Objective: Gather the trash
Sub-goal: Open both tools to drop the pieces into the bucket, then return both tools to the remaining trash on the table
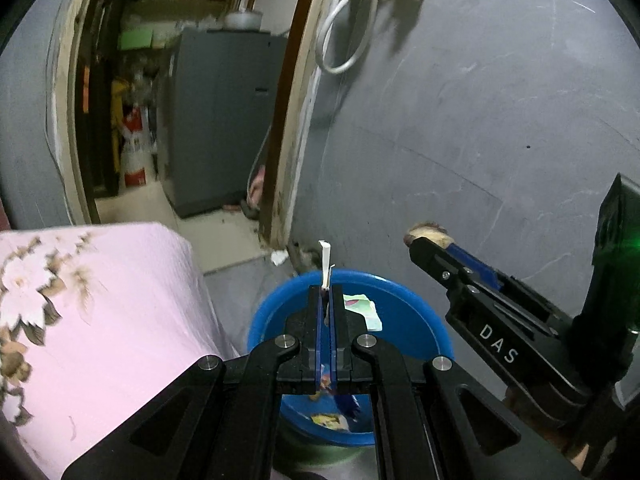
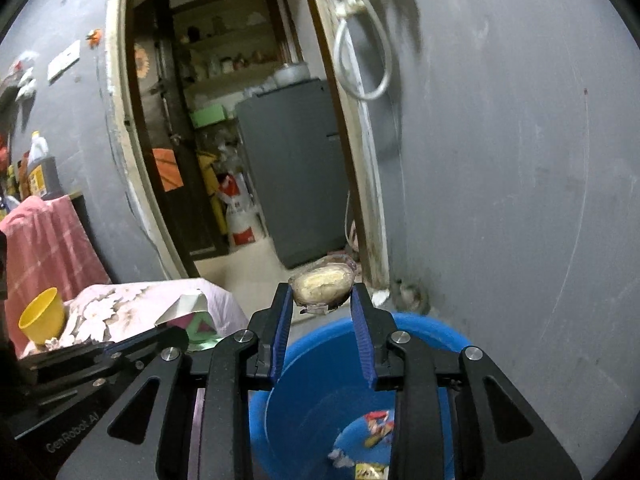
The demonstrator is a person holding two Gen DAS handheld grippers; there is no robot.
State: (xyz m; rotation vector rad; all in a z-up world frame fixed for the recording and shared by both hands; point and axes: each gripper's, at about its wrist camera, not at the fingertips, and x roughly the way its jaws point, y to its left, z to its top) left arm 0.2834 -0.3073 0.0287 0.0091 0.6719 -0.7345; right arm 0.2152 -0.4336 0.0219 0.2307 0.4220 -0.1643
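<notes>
A blue plastic bucket [image 1: 404, 312] stands on the floor by the grey wall; it also shows in the right wrist view [image 2: 320, 380] with several wrappers [image 2: 376, 424] at its bottom. My left gripper [image 1: 327, 289] is shut on a thin white paper scrap [image 1: 325, 262], held over the bucket. My right gripper [image 2: 322, 294] is shut on a brownish round lump of food waste [image 2: 323, 285], above the bucket's far rim. The right gripper shows in the left wrist view [image 1: 428, 240], right of the bucket.
A bed with a pink floral cover [image 1: 80, 320] lies left of the bucket. On it sit a yellow cup [image 2: 42, 314] and a folded paper piece [image 2: 188, 308]. An open doorway [image 2: 240, 160] leads to a grey fridge [image 2: 296, 172]. A white scrap [image 1: 279, 257] lies by the door frame.
</notes>
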